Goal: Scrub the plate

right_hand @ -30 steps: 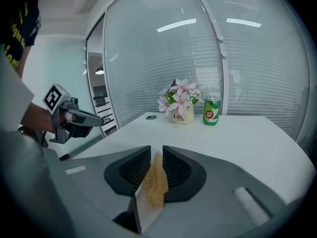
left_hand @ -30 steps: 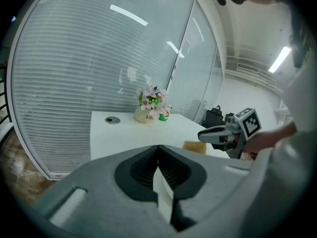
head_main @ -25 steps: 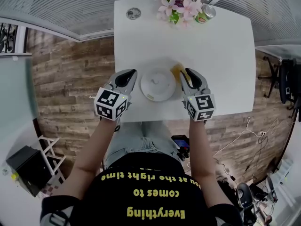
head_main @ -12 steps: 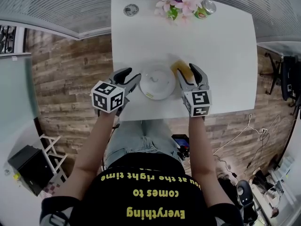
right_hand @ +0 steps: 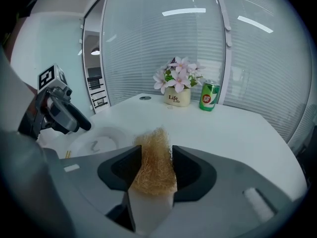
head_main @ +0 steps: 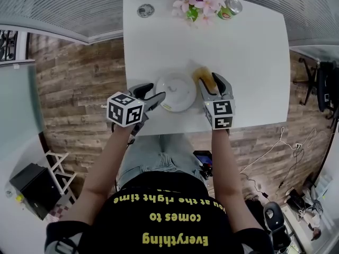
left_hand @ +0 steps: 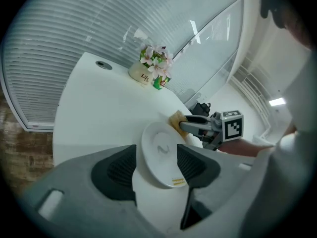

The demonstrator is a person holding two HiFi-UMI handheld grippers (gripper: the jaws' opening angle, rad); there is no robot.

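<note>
Both grippers straddle their targets, and neither one pinches anything.

The left gripper has just been opening its jaws. They now stand spread, with the near rim of the white plate between them but untouched. The plate sits near the front edge of the table, so I think a shallow bite on the rim could let it skid or tip off once scrubbing starts. Just beside it lies the golden fibre scrubber, between the right gripper's jaws, which have also just been opening. A loose pinch might catch only a few strands. The plate holds only a small grey smear. The flower pot holds pink blossoms. I can't tell what is in the green can.
</note>
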